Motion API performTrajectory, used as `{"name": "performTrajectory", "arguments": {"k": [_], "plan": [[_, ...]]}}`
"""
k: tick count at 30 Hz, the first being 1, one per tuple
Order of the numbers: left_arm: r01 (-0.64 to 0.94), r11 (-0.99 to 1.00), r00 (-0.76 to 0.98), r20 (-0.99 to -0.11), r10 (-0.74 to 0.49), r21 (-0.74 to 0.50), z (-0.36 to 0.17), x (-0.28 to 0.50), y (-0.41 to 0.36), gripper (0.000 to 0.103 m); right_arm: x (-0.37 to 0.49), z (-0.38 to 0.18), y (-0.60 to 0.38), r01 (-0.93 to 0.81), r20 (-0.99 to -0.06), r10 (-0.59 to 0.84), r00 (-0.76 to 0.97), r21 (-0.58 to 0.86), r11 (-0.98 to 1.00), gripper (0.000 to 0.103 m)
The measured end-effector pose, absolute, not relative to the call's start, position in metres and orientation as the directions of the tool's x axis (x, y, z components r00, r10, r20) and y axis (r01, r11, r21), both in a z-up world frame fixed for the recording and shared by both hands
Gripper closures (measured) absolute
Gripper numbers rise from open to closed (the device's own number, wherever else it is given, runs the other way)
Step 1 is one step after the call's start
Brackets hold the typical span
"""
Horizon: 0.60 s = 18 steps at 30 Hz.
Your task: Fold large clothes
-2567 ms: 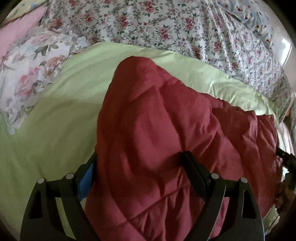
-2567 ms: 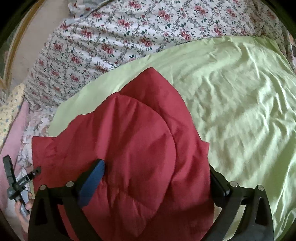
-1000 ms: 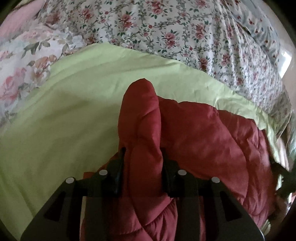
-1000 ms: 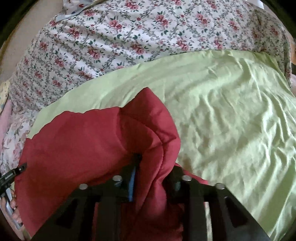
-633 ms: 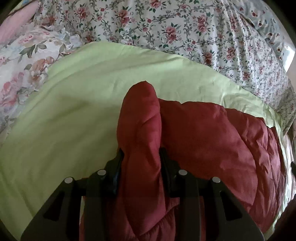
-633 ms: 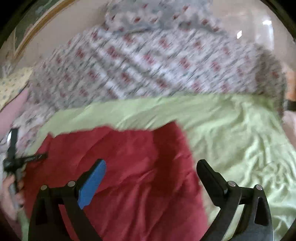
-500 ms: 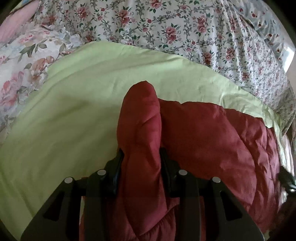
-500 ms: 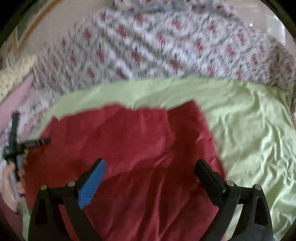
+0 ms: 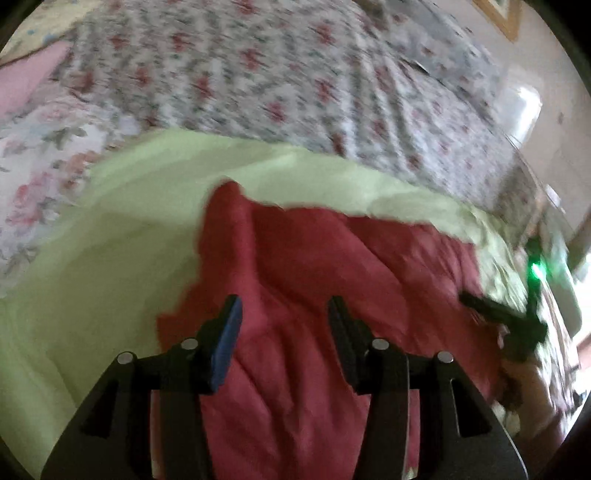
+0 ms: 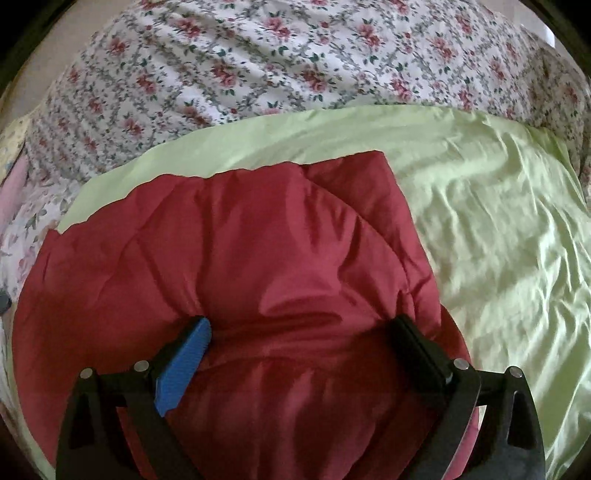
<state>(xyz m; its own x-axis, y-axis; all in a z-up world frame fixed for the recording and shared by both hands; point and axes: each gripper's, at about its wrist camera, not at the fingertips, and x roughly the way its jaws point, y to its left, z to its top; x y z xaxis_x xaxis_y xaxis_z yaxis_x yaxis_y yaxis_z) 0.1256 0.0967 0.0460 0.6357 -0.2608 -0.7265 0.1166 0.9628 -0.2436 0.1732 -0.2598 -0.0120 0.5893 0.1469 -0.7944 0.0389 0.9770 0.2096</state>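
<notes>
The left gripper (image 9: 282,314) is opening its jaws above the puffy quilted dark-red garment (image 10: 229,258), pads clear. The right gripper (image 10: 301,334) stands wide apart over it. The garment lies on a pale-green sheet (image 10: 498,229); beyond spreads a rose-patterned floral bedcover (image 10: 295,62).

Floral bedspread (image 10: 295,66), green sheet (image 10: 498,221), framed picture (image 9: 498,14)
</notes>
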Motion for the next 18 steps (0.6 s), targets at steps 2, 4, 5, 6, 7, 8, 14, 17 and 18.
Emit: {"name": "performTrajectory", "arguments": {"k": [2, 4, 5, 6, 7, 8, 14, 17, 18], "plan": [[0.161, 0.955, 0.607, -0.738, -0.295, -0.249, 0.042, 0.118, 0.082, 0.056, 0.174, -0.014, -0.263, 0.049, -0.796, 0.149, 0.586, 0.219, 0.975, 0.005], [0.191, 0.954, 0.588, -0.751, -0.301, -0.232, 0.037, 0.114, 0.069, 0.056, 0.175, -0.015, -0.264, 0.055, -0.798, 0.149, 0.583, 0.222, 0.974, 0.005], [0.194, 0.960, 0.584, -0.763, -0.277, -0.200, 0.031, 0.115, 0.060, 0.055, 0.175, -0.015, -0.264, 0.058, -0.799, 0.146, 0.583, 0.220, 0.974, 0.005], [0.194, 0.965, 0.583, -0.771, -0.256, -0.175, 0.027, 0.117, 0.054, 0.051, 0.176, -0.016, -0.264, 0.061, -0.801, 0.143, 0.581, 0.218, 0.974, 0.005], [0.196, 0.969, 0.583, -0.776, -0.239, -0.151, 0.022, 0.120, 0.049, 0.048, 0.176, -0.016, -0.264, 0.064, -0.802, 0.142, 0.580, 0.218, 0.974, 0.005], [0.199, 0.971, 0.585, -0.778, -0.229, -0.136, 0.017, 0.125, 0.045, 0.047, 0.176, -0.017, -0.264, 0.066, -0.803, 0.143, 0.579, 0.221, 0.973, 0.005], [0.177, 0.974, 0.560, -0.799, -0.219, -0.143, -0.002, 0.151, 0.047, 0.044, 0.173, -0.014, -0.272, 0.103, -0.804, 0.140, 0.578, 0.242, 0.965, 0.004], [0.171, 0.974, 0.554, -0.803, -0.221, -0.150, -0.006, 0.151, 0.049, 0.044, 0.155, 0.000, -0.270, 0.080, -0.773, 0.153, 0.616, 0.254, 0.964, 0.004], [0.171, 0.974, 0.556, -0.802, -0.219, -0.147, -0.006, 0.150, 0.049, 0.044, 0.148, 0.005, -0.269, 0.072, -0.763, 0.157, 0.627, 0.258, 0.963, 0.004]]}}
